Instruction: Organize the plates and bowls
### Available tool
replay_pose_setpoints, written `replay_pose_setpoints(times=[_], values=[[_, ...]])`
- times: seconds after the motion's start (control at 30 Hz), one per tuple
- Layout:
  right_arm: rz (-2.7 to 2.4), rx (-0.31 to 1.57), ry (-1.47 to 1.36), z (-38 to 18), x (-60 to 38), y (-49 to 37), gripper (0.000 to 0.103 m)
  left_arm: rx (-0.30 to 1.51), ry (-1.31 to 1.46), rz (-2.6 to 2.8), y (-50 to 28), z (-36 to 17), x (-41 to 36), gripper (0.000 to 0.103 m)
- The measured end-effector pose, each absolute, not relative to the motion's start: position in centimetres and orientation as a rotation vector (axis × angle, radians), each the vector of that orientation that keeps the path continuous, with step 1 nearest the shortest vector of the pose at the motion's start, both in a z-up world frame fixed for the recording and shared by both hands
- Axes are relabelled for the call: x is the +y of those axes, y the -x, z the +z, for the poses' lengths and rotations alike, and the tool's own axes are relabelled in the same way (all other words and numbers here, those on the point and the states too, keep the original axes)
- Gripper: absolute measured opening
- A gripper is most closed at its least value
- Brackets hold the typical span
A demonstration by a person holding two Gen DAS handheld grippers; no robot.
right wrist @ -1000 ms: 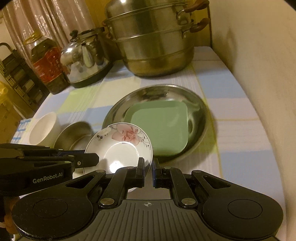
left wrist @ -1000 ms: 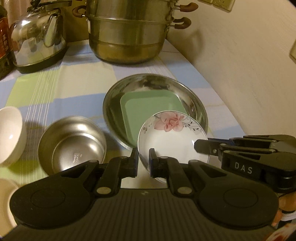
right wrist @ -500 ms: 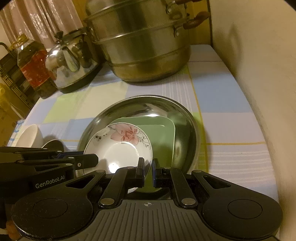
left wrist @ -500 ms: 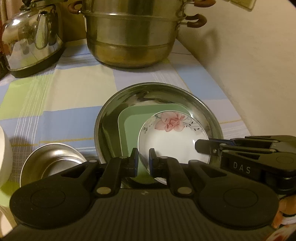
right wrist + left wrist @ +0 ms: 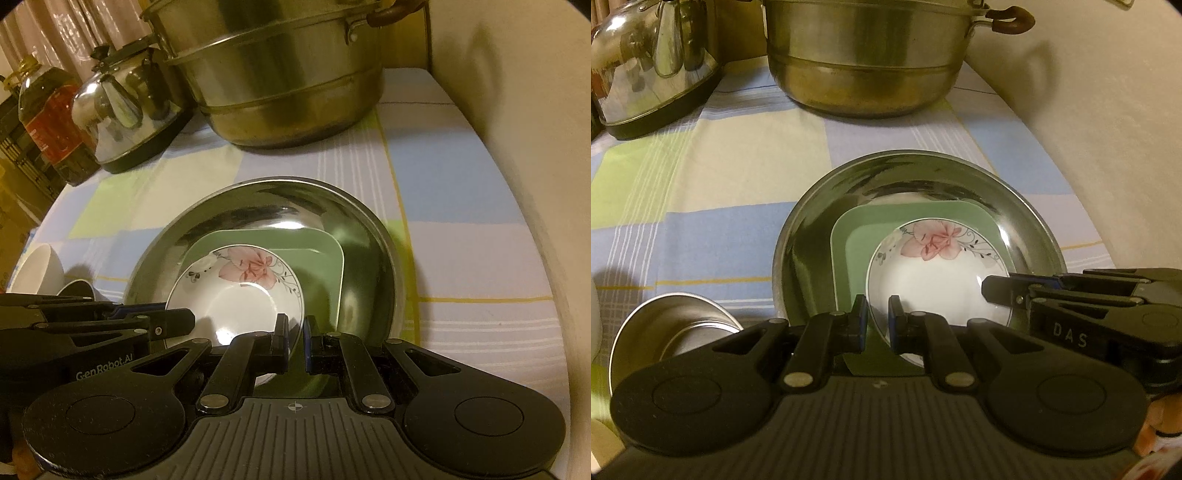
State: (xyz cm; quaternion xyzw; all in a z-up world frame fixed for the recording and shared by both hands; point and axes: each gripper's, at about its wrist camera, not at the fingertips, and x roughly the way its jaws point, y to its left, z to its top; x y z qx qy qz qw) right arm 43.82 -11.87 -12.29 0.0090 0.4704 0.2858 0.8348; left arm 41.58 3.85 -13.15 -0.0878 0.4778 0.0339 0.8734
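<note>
Both claws have carried the flowered plate over the green square plate inside the steel basin.

A checked tablecloth in pale blue, cream and light green squares, with thin white and yellow stripes, covers the table. The table's right edge runs along a plain cream wall, which carries soft shadows in the warm, dim, yellowish light. At the back of the table stands a large tiered steel steamer pot with brown handles, and left of it a shiny steel kettle on a dark base. Further left, a bottle of amber cooking oil with a red label stands at the table's corner. Behind these hangs a pale, pinkish curtain (its folds catch the light). At the far left edge is some dark shelving, too dim to make out.
</note>
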Motion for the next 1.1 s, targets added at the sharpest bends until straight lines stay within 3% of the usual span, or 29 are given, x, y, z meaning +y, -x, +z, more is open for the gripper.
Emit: replay_pose_setpoints(times=[0.57,0.63,0.77,1.1], values=[[0.577,0.988,-0.017,-12.0,-11.3,-44.0,0.009,0.983,0.172,0.084,-42.0,-12.3,4.1,0.013],[0.575,0.969,-0.026,-11.7,-11.5,-43.8,0.013,0.974,0.171,0.085,-41.6,-11.9,4.2,0.015],[0.585,0.932,-0.057,-10.5,-12.1,-43.1,0.044,0.940,0.149,0.076,-40.4,-10.4,4.3,0.018],[0.542,0.856,-0.124,-6.9,-13.9,-38.3,0.049,0.899,0.189,0.032,-34.8,-7.0,6.6,0.022]])
